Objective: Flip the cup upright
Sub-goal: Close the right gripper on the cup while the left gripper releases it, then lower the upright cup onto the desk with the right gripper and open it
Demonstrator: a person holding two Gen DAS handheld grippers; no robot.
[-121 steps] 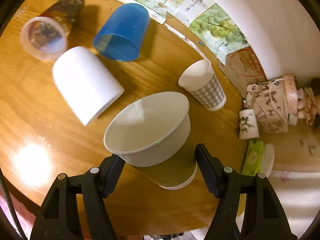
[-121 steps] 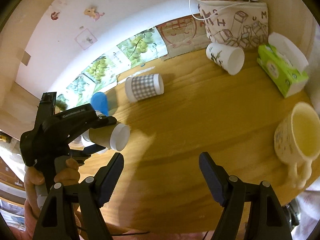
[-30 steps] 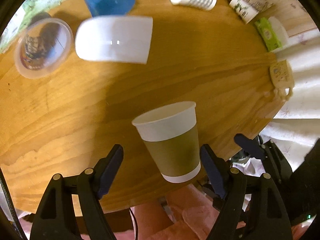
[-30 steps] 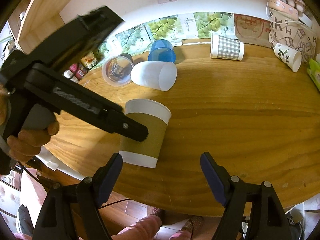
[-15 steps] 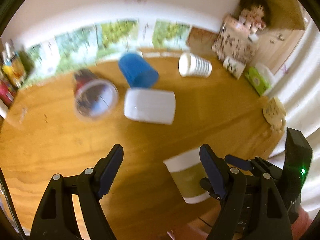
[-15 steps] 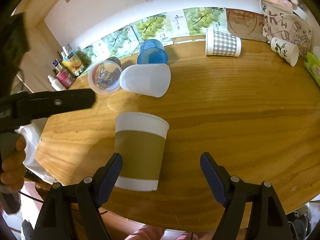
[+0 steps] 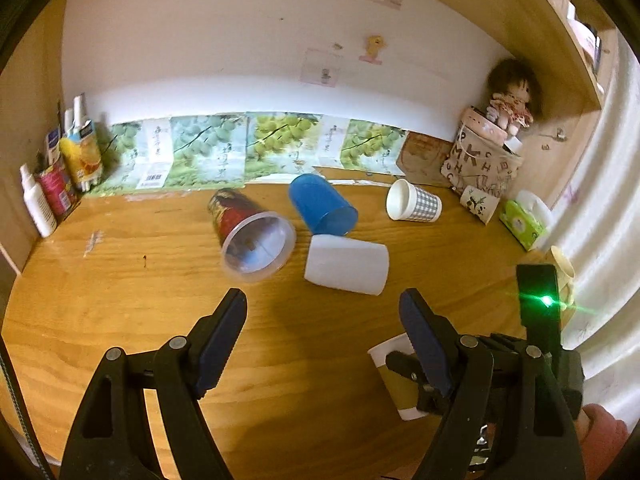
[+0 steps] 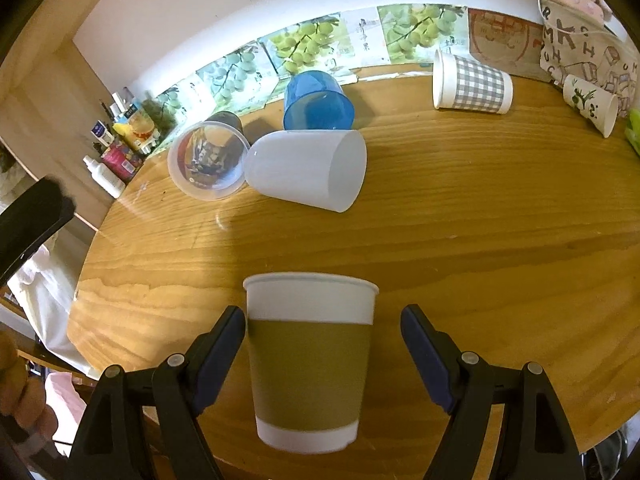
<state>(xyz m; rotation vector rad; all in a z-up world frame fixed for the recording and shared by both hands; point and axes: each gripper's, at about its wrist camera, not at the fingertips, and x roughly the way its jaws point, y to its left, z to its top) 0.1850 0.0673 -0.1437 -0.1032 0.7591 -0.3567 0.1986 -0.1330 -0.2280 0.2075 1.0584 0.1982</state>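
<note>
A paper cup with a brown sleeve [image 8: 310,360] stands upright near the front edge of the round wooden table [image 8: 500,240]. My right gripper [image 8: 322,344] is open, with the cup between its two fingers; its left finger is close to the cup's side and a gap shows on the right. In the left wrist view the same cup [image 7: 394,376] stands at the lower right, partly hidden behind the fingers. My left gripper [image 7: 322,336] is open and empty above the table, away from the cup.
Several cups lie on their sides further back: a clear plastic cup [image 8: 208,164], a white cup [image 8: 308,168], a blue cup [image 8: 316,100], a checked cup [image 8: 472,82] and a small printed cup [image 8: 590,104]. Bottles [image 7: 60,176] stand at the far left. A green tissue pack [image 7: 522,226] and a mug [image 7: 562,276] are at the right.
My left gripper has let go of the brown-sleeved cup and pulled back and up, leaving it upright. My right gripper has moved in so the cup stands between its fingers.
</note>
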